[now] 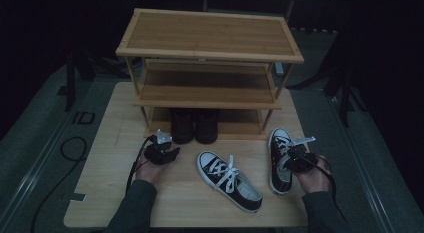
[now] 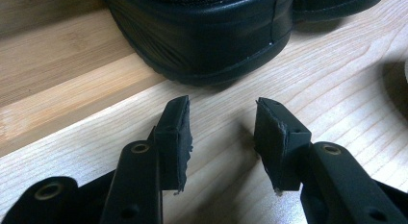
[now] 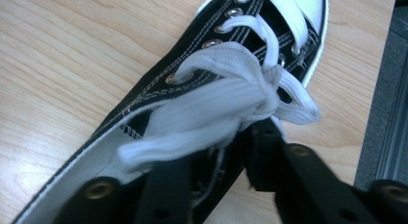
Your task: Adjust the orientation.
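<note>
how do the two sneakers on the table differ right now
The right sneaker lies along the table's right edge with its toe toward the rack, under the right gripper. The middle sneaker lies diagonal, toe toward the left gripper, with nothing touching it. Both are black with white laces and soles.

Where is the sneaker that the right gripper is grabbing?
In the high view the right sneaker lies at the table's right edge, just right of the other sneaker, under the right gripper.
</note>
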Demonstrator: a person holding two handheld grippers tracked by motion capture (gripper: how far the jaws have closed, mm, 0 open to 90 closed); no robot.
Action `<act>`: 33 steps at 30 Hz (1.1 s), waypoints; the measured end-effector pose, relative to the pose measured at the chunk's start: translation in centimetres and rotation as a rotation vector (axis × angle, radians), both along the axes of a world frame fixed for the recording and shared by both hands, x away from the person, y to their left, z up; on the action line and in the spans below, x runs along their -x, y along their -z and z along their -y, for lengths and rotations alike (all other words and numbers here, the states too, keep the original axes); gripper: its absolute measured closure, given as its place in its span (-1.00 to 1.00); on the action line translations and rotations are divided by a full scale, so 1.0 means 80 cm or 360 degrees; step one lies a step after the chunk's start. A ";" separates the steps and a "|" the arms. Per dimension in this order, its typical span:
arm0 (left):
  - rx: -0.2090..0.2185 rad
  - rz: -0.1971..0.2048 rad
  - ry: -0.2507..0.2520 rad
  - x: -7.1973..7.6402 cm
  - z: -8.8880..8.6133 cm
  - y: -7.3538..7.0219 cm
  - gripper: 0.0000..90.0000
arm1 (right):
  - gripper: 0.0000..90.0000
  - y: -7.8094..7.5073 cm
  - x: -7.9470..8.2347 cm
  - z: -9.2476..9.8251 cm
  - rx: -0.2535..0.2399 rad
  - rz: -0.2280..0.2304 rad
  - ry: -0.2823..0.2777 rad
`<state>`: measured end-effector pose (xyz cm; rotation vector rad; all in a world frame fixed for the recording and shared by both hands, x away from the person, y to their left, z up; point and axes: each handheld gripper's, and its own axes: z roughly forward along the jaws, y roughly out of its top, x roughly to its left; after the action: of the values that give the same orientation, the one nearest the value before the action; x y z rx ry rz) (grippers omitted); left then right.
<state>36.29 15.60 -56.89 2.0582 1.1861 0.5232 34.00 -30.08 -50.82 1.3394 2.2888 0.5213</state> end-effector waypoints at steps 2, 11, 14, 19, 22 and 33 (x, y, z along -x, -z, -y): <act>0.0003 0.0000 0.0001 0.000 0.000 0.000 0.26 | 0.82 -0.001 0.002 0.002 0.0016 0.0008 0.0005; 0.0005 -0.0001 0.0002 0.000 0.000 0.000 0.26 | 0.87 0.000 0.010 0.012 -0.0045 0.0077 0.0019; 0.0003 -0.0002 0.0002 0.000 0.000 0.000 0.26 | 0.88 0.000 0.014 0.015 -0.0060 0.0093 0.0027; 0.0003 0.0000 0.0000 -0.001 0.000 0.000 0.26 | 0.89 -0.005 0.022 0.025 -0.0105 0.0105 0.0014; 0.0007 -0.0001 -0.0002 -0.001 0.000 0.000 0.26 | 0.89 -0.005 0.025 0.029 -0.0123 0.0113 -0.0013; 0.0006 -0.0001 -0.0003 -0.001 0.001 0.000 0.26 | 0.90 -0.014 0.035 0.028 -0.0170 0.0167 -0.0123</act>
<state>36.37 15.56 -56.90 2.0543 1.1886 0.5209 31.21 -32.32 -49.66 1.2448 2.2618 0.7309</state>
